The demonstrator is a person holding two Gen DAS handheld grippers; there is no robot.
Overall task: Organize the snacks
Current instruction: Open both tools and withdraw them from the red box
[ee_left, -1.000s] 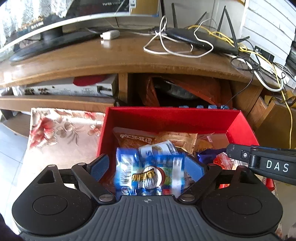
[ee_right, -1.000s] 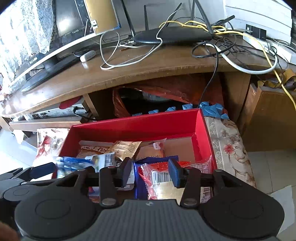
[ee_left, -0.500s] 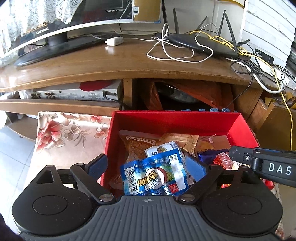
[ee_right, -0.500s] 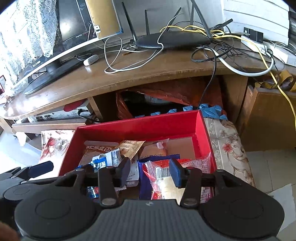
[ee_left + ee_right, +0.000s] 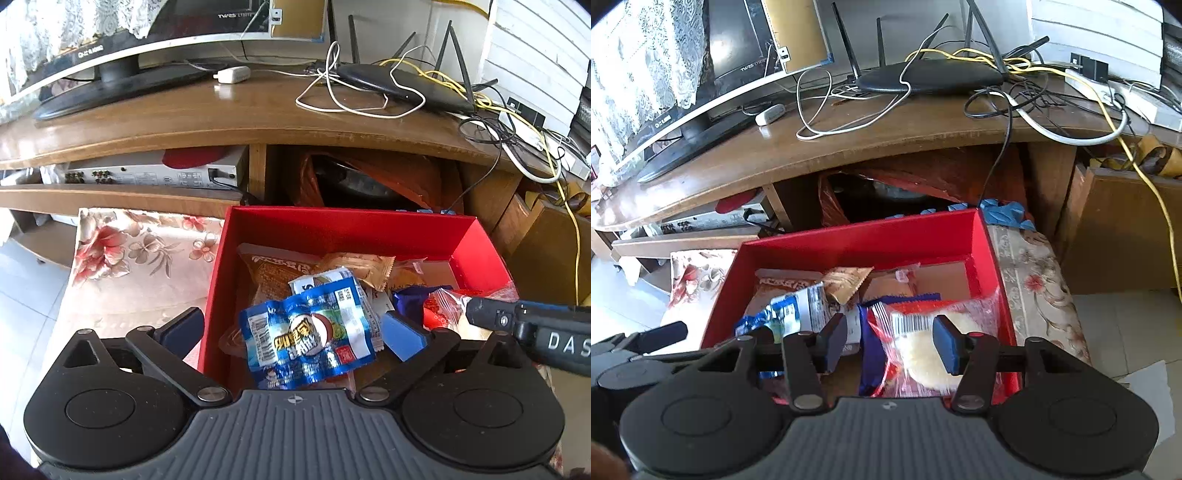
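Note:
A red box (image 5: 332,229) (image 5: 849,243) holds several snack packets. A blue and white snack packet (image 5: 310,332) lies on top of the pile inside it, loose between the spread fingers of my left gripper (image 5: 295,328), which is open. My right gripper (image 5: 890,343) is open above a clear packet with a red edge and a pale cake (image 5: 923,343) at the box's right side. Brown packets (image 5: 280,269) (image 5: 846,280) lie toward the back. The blue packet also shows in the right wrist view (image 5: 790,314).
The box rests on a floral cloth (image 5: 140,258) (image 5: 1034,280). Behind stands a wooden TV stand (image 5: 221,118) with a monitor base (image 5: 110,85), a router (image 5: 931,75) and tangled cables. A grey device (image 5: 155,173) sits on its shelf. Tiled floor lies at the left.
My left gripper opened wider and drew back and up; the blue packet now lies loose on the pile. My right gripper opened wider and rose slightly above the clear packet.

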